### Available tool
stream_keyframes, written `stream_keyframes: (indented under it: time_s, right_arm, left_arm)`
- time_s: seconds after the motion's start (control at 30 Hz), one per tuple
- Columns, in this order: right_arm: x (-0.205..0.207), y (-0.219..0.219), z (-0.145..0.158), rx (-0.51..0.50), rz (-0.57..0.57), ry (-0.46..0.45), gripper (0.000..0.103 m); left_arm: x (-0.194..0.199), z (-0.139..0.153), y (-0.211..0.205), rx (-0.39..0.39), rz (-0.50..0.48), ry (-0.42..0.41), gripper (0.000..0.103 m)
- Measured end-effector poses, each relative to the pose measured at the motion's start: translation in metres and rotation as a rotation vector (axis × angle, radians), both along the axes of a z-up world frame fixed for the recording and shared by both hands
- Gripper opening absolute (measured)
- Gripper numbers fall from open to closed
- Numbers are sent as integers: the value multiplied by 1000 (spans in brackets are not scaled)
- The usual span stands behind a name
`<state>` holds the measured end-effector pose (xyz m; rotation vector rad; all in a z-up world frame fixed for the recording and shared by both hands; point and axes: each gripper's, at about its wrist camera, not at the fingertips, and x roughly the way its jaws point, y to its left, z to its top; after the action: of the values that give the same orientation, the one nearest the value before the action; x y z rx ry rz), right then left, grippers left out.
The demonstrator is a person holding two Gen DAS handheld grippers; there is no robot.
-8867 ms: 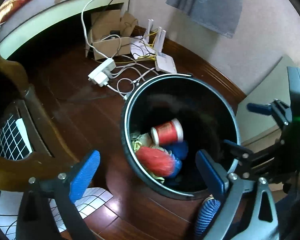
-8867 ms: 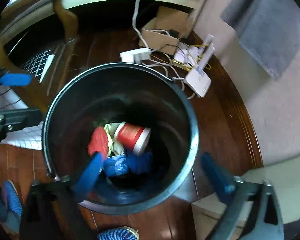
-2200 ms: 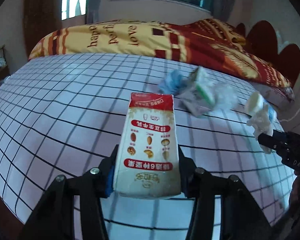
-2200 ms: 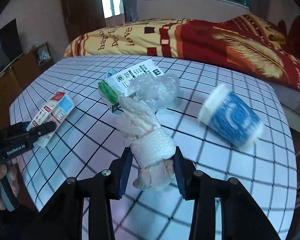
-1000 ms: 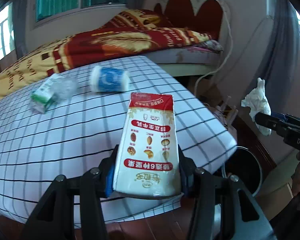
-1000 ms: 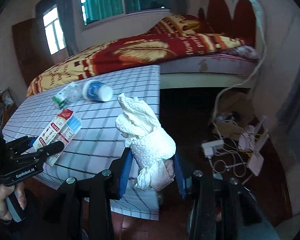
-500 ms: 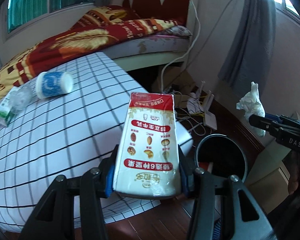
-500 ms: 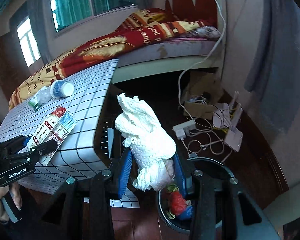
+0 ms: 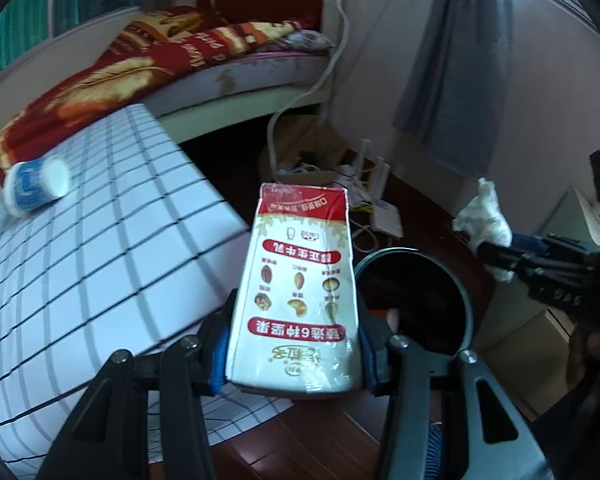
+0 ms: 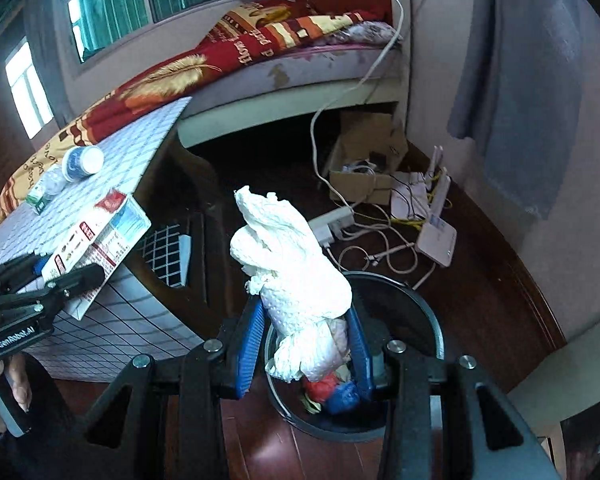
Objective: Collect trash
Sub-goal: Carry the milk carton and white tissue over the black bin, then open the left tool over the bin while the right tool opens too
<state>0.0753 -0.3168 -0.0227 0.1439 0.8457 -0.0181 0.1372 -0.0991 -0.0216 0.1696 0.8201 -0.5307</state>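
Observation:
My left gripper [image 9: 294,364] is shut on a white and red milk carton [image 9: 300,280], held in the air beside the table edge, left of the black trash bin [image 9: 458,292]. The carton also shows in the right wrist view [image 10: 96,248]. My right gripper [image 10: 304,344] is shut on a crumpled white paper towel [image 10: 296,276], held above the bin [image 10: 432,320], which holds red and blue trash [image 10: 332,390]. The towel also shows in the left wrist view [image 9: 484,220]. A blue cup [image 9: 36,188] lies on the table.
The checked table [image 9: 100,248] is to the left, with a green box and plastic wrap [image 10: 44,188] on it. A cardboard box [image 10: 368,160], power strip [image 10: 332,224], router [image 10: 436,236] and cables lie on the wood floor behind the bin. A wooden chair [image 10: 192,240] stands under the table.
Both grippers have swung further right and down towards the bin, each still holding its item. The bin is now larger and closer in both views.

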Motion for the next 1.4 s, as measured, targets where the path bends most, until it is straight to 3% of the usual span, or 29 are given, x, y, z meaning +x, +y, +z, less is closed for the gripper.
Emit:
stream_keyframes:
  time_s: [0.3,0.8,0.97,1.0,1.03,1.07,1.1,1.13,1.2,1.27,1.4]
  right_arm:
    - [-10,-26,-27,1,-40,53,42]
    - [-9,-56,-105,-1,-43,235,43]
    - [0,-51,-127,-11,4,282,43]
    - [3,-48,-131,-29,23,295,48]
    - [6,-45,-138,-93,27,319,69]
    - [8,-46,-142,-157,7,338,82]
    - [7,-50,-145,-210,-17,344,91]
    - [7,-53,-146,-210,-28,352,91]
    - [7,-64,-147,-189,-65,368,93]
    - [5,-73,-144,-165,-101,360,102]
    - [4,-79,-139,-133,-139,353,103]
  left_arm:
    - [-5,-18,-45,11,-116,44,51]
    - [6,-83,-111,65,-258,219,51]
    - [14,-100,-122,39,-304,313,53]
    - [17,-105,-122,2,-311,355,54]
    - [20,-108,-121,-1,-290,361,63]
    - [20,-109,-120,18,-267,346,81]
    - [20,-110,-118,45,-246,326,89]
    - [19,-111,-116,64,-235,319,103]
    - [18,-114,-114,92,-215,292,103]
    - [18,-117,-110,122,-201,268,103]
    - [17,-116,-103,135,-175,247,103]
